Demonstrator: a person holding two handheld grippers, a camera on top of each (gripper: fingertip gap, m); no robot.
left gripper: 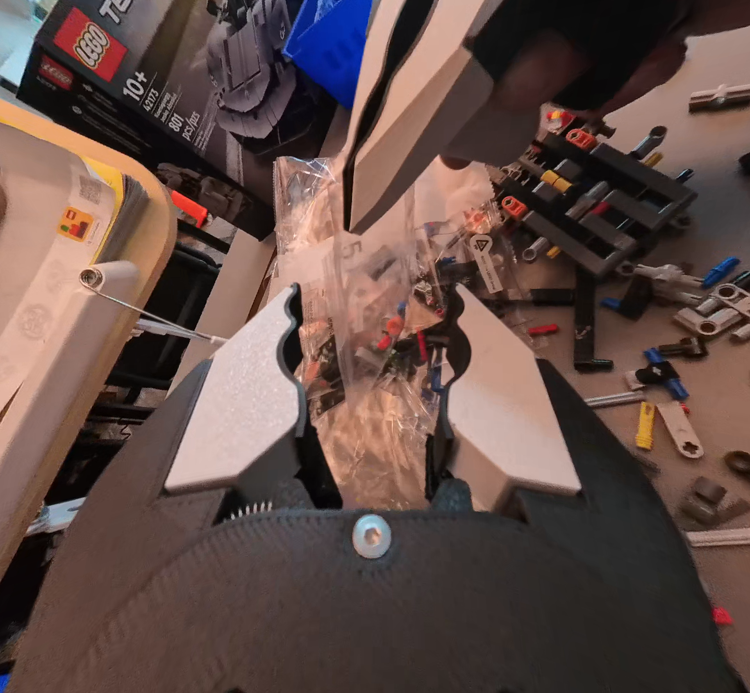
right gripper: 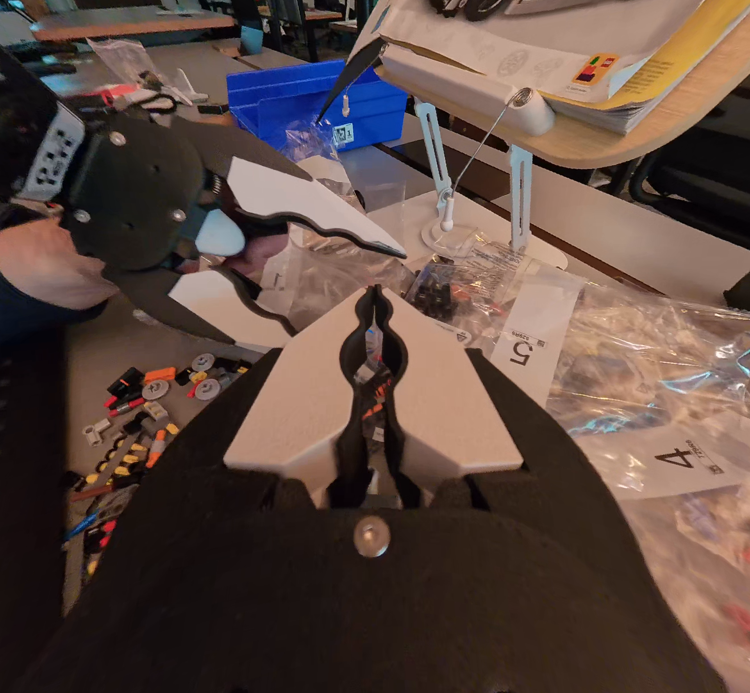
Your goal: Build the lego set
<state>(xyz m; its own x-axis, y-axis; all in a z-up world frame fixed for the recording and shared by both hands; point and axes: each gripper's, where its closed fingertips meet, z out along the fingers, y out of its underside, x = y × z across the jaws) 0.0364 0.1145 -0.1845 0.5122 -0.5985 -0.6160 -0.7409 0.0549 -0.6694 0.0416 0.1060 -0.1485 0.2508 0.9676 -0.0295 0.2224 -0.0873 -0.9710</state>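
A clear plastic bag of small Lego parts (left gripper: 377, 349) with a white label strip stands up between my two grippers; it also shows in the right wrist view (right gripper: 446, 292). My left gripper (left gripper: 375, 296) is open, with one finger on each side of the bag and neither clamped on it. In the right wrist view its upper finger (right gripper: 308, 203) reaches in from the left. My right gripper (right gripper: 375, 292) is shut, pinching the bag's upper part. It comes down from above in the left wrist view (left gripper: 348, 223).
A dark grey part-built assembly (left gripper: 588, 195) and loose parts (left gripper: 690, 328) lie on the table to the right. More sealed bags (right gripper: 649, 389) lie nearby. The Lego box (left gripper: 154, 65), a blue bin (right gripper: 316, 97) and an instruction booklet on a wooden stand (right gripper: 568, 45) stand behind. Only a small space, under 4 cm, lies between the two pairs of fingers.
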